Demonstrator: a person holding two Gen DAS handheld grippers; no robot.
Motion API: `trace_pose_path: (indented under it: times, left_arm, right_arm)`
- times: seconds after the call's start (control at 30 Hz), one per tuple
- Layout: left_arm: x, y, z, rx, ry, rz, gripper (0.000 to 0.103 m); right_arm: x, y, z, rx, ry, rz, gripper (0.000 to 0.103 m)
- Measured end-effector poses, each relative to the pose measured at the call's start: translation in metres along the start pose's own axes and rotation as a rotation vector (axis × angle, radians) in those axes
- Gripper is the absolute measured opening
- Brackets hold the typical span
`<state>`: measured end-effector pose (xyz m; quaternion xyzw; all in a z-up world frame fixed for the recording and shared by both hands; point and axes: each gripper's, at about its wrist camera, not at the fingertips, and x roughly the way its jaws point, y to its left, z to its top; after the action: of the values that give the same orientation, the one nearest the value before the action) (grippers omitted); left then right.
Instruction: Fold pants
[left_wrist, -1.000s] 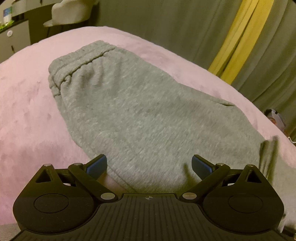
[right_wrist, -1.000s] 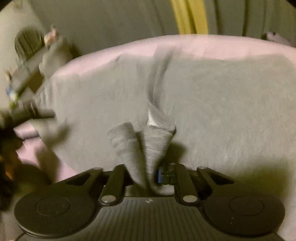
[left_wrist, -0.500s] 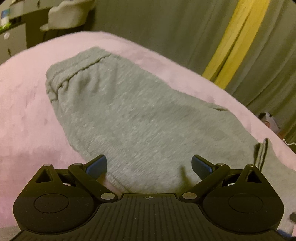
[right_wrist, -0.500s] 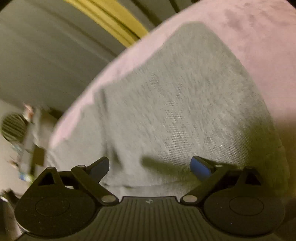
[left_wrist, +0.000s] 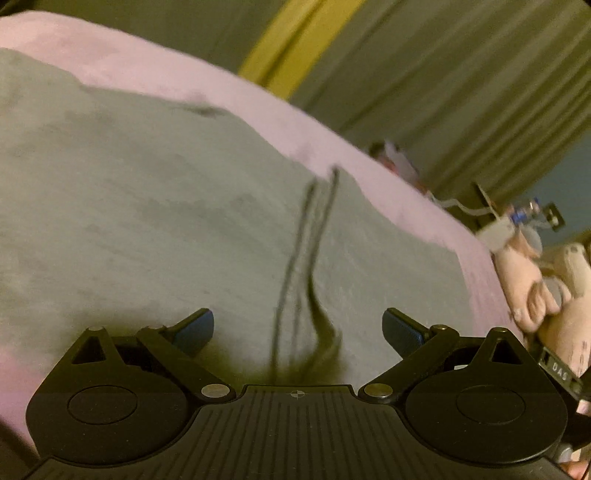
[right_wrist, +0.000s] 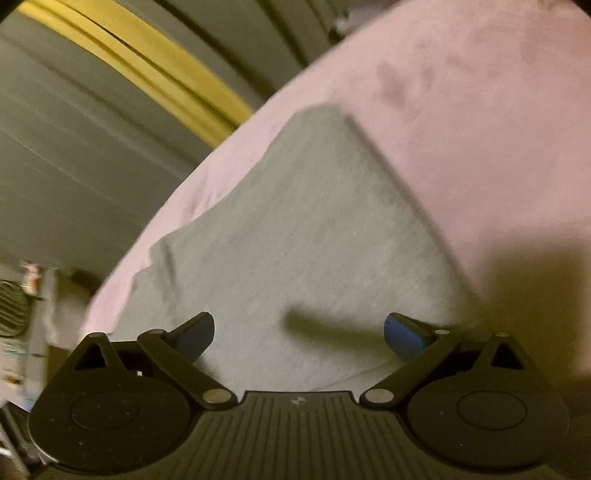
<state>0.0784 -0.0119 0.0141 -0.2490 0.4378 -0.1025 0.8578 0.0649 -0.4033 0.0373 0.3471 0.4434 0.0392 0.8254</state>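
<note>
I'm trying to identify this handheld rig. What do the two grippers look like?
Both look alike. The left gripper and right gripper each have a black ribbed body, two round black discs, angled black link arms with silver pivot pins, a small crosshair mark at the centre, and blue pads on the fingertips.

Bedroom at home: pink plush bed cover (right_wrist: 480, 110), drapes (left_wrist: 461, 74) behind, soft toy (left_wrist: 524, 273)

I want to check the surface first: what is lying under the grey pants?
A pink blanket shows around the grey pants. What lies under the blanket, and between folded layers, is covered.
</note>
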Motion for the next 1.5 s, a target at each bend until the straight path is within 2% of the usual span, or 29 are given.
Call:
trace_pose_path:
  times: [0.07, 0.13, 0.17, 0.2, 0.23, 0.27, 0.3, 0.33, 0.4, 0.47, 0.53, 0.7, 0.77, 0.83, 0.9, 0.97, 1.03, 1.1, 1.17, 1.27, 1.3, 1.33, 1.37, 1.4, 1.5]
  left_arm:
    - [0.014, -0.001, 0.000, -0.007, 0.045, -0.006, 0.090]
    - [0.029, 0.004, 0.001, -0.049, 0.097, -0.043, 0.080]
    - [0.034, 0.008, 0.000, -0.073, 0.109, -0.057, 0.077]
    - [0.038, 0.011, -0.001, -0.096, 0.111, -0.074, 0.070]
    - [0.040, 0.013, 0.000, -0.112, 0.119, -0.087, 0.058]
    - [0.043, 0.014, 0.000, -0.126, 0.135, -0.100, 0.053]
    - [0.046, 0.015, 0.000, -0.132, 0.147, -0.107, 0.041]
    - [0.049, 0.016, 0.000, -0.131, 0.155, -0.117, 0.023]
    - [0.049, 0.016, -0.004, -0.131, 0.147, -0.152, 0.023]
    - [0.050, 0.019, -0.005, -0.136, 0.141, -0.164, 0.022]
    - [0.050, 0.020, -0.004, -0.135, 0.139, -0.160, 0.021]
    - [0.048, 0.020, -0.003, -0.143, 0.121, -0.134, 0.019]
    - [0.041, 0.024, -0.001, -0.185, 0.104, -0.152, 0.018]
    - [0.032, 0.027, 0.002, -0.223, 0.070, -0.192, 0.018]
    - [0.017, 0.022, 0.007, -0.194, 0.014, -0.194, 0.018]
    - [0.004, 0.020, 0.010, -0.166, -0.043, -0.192, 0.017]
    - [-0.002, 0.022, 0.012, -0.164, -0.067, -0.167, 0.017]
    - [-0.001, 0.030, 0.008, -0.155, -0.058, -0.087, 0.018]
    - [0.010, 0.034, 0.002, -0.109, -0.011, 0.004, 0.024]
    - [0.009, 0.035, -0.002, -0.121, -0.001, -0.020, 0.031]
    - [0.007, 0.034, -0.001, -0.123, -0.005, -0.038, 0.047]
    - [0.004, 0.034, -0.001, -0.124, -0.011, -0.058, 0.058]
    - [0.004, 0.034, -0.002, -0.125, -0.009, -0.071, 0.059]
    - [0.007, 0.034, -0.002, -0.125, -0.005, -0.064, 0.057]
    - [0.012, 0.031, -0.004, -0.110, -0.002, -0.013, 0.042]
  right_arm:
    - [-0.006, 0.009, -0.002, -0.075, -0.020, -0.038, 0.099]
    - [-0.012, 0.014, -0.005, -0.134, -0.018, -0.050, 0.099]
    - [-0.015, 0.017, -0.004, -0.162, -0.014, -0.057, 0.099]
    - [-0.021, 0.018, -0.003, -0.192, -0.015, -0.068, 0.099]
    - [-0.021, 0.021, -0.001, -0.226, -0.024, -0.084, 0.099]
    - [-0.024, 0.024, 0.000, -0.269, -0.038, -0.108, 0.099]
    - [-0.024, 0.024, 0.001, -0.307, -0.054, -0.132, 0.099]
    - [-0.027, 0.028, 0.001, -0.350, -0.077, -0.168, 0.099]
    - [-0.029, 0.028, 0.001, -0.386, -0.085, -0.187, 0.099]
    - [-0.018, 0.025, 0.004, -0.375, -0.033, -0.166, 0.099]
    - [-0.005, 0.019, 0.008, -0.343, 0.031, -0.152, 0.099]
    - [0.010, 0.015, 0.011, -0.300, 0.044, -0.160, 0.099]
    - [0.010, 0.018, 0.009, -0.319, 0.028, -0.173, 0.099]
    - [0.003, 0.027, 0.001, -0.377, -0.030, -0.198, 0.099]
    - [-0.005, 0.040, -0.008, -0.445, -0.109, -0.208, 0.099]
    - [-0.009, 0.049, -0.015, -0.498, -0.151, -0.200, 0.099]
    - [-0.007, 0.054, -0.021, -0.537, -0.156, -0.199, 0.099]
    - [0.002, 0.057, -0.022, -0.557, -0.107, -0.234, 0.099]
    - [0.013, 0.056, -0.020, -0.548, -0.048, -0.263, 0.099]
    - [0.022, 0.052, -0.016, -0.509, -0.004, -0.275, 0.099]
    - [0.023, 0.051, -0.015, -0.499, 0.002, -0.272, 0.099]
    - [0.022, 0.050, -0.017, -0.496, 0.003, -0.269, 0.099]
    - [0.022, 0.050, -0.017, -0.496, 0.001, -0.269, 0.099]
    - [0.022, 0.051, -0.018, -0.501, 0.000, -0.267, 0.099]
    - [0.022, 0.053, -0.022, -0.530, -0.011, -0.271, 0.099]
